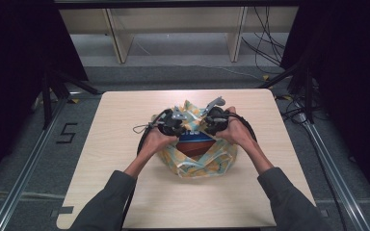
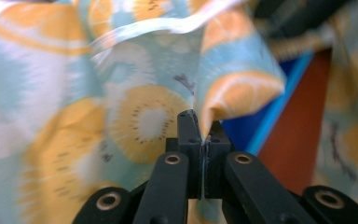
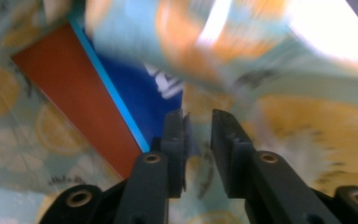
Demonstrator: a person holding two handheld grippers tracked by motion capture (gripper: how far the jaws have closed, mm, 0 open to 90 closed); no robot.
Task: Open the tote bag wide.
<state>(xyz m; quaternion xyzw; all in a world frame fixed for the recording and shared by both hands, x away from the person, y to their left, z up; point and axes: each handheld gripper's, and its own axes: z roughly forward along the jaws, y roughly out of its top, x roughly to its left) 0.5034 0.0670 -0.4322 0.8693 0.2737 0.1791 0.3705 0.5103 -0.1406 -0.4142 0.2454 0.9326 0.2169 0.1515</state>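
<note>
High view: pale wooden table (image 1: 125, 192) in a dark-curtained bay; fruit-print cloth (image 1: 197, 163) bunched at its centre around a red-and-blue box (image 1: 196, 143), box top exposed.

Left gripper view: left gripper (image 2: 200, 135) pinched shut on a cloth edge.

Right gripper view: right gripper (image 3: 198, 135) parted by a narrow gap, nothing clamped between the jaws.

Wrapping judged partway; tying left.

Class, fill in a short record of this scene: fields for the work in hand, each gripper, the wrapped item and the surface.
work: wrapping a box in fruit-print cloth
left gripper: shut on a fold of the cloth
right gripper: jaws apart, nothing clamped between them
box: blue and red-brown, lying partly uncovered on the cloth
surface: light wooden table
</note>
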